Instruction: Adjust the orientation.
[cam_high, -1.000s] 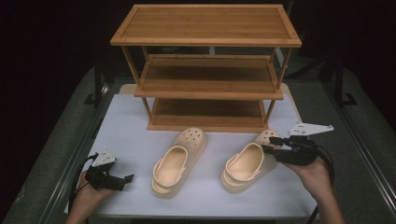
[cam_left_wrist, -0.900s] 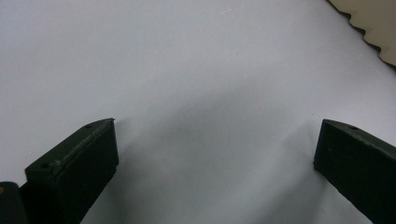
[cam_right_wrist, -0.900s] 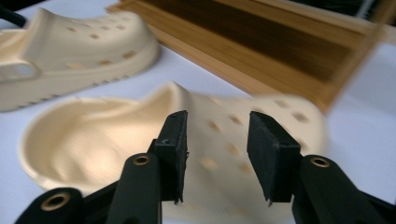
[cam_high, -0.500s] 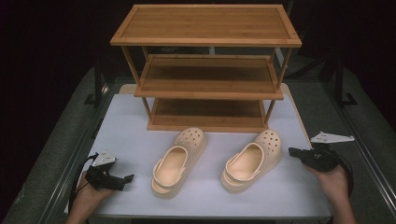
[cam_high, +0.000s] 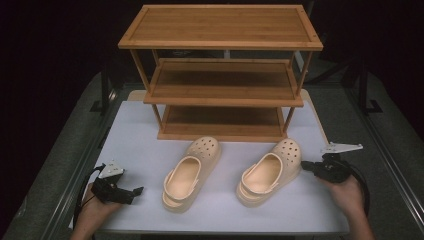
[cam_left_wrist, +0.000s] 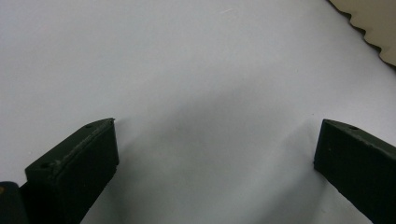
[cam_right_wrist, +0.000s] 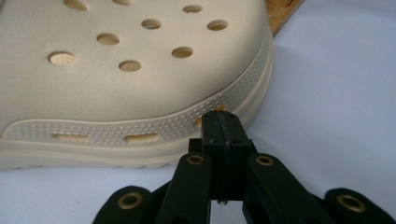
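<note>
Right tongs (cam_right_wrist: 223, 122) pressed together, empty, tip at right clog (cam_high: 269, 171) toe side. Left tongs (cam_left_wrist: 215, 154) spread over counter (cam_high: 135, 145). Advice: spread right tongs, pinch clog rim, lift toward rack (cam_high: 222, 95).

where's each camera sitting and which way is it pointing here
High view: above the person's side, facing forward and down on the table, rack, two clogs; both hands show.
Left gripper view: rides the left gripper, looking down at the table between open jaws.
Right gripper view: rides the right gripper, jaws shut, facing the right clog.
Shared: right clog, high and right gripper views.
</note>
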